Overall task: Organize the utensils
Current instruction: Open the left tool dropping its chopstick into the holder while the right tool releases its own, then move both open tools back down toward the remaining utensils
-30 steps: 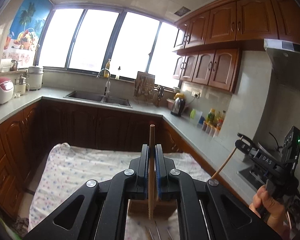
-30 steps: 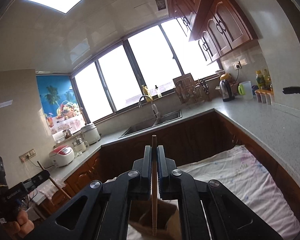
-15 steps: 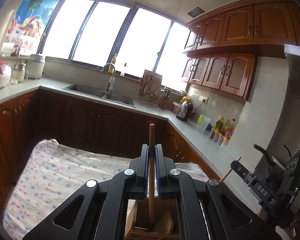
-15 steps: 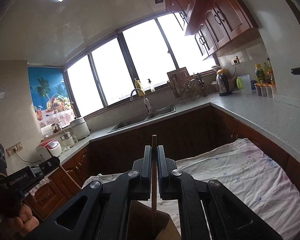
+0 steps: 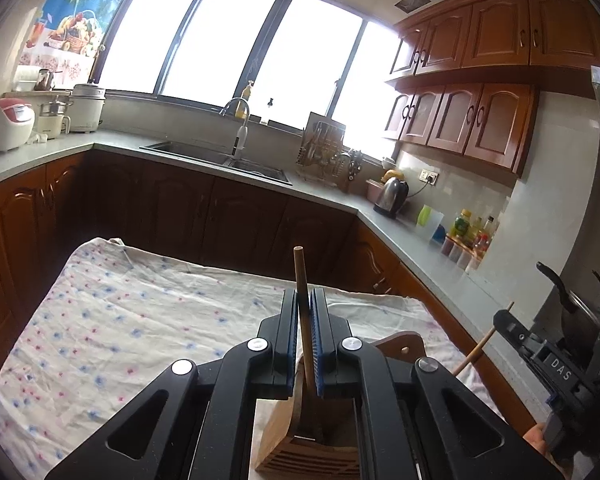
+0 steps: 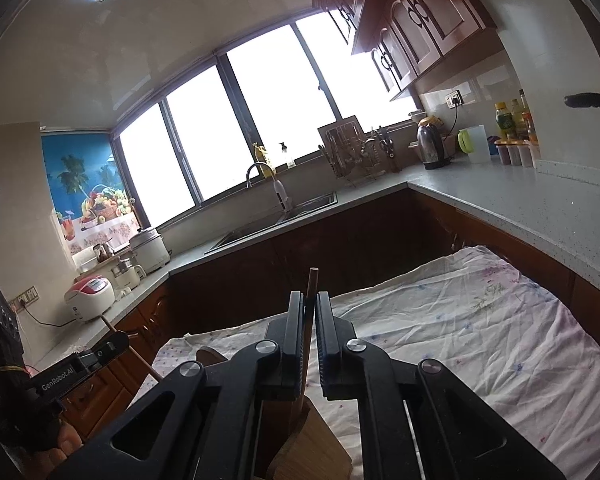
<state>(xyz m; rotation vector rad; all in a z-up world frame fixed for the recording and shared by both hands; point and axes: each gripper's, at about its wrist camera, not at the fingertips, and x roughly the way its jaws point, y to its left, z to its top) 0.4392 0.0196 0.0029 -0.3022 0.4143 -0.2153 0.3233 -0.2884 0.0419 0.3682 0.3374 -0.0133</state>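
Over the wooden holder [image 5: 312, 450], both jaws grip chopsticks [image 5: 303, 312], lower ends hidden.

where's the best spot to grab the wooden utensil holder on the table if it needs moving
Grip the wooden utensil holder by its raised curved back panel, coming down from above. That thin upright board rises above the slotted box, so two fingers can straddle it. The box itself looks too wide, and the chopstick occupies its compartment.
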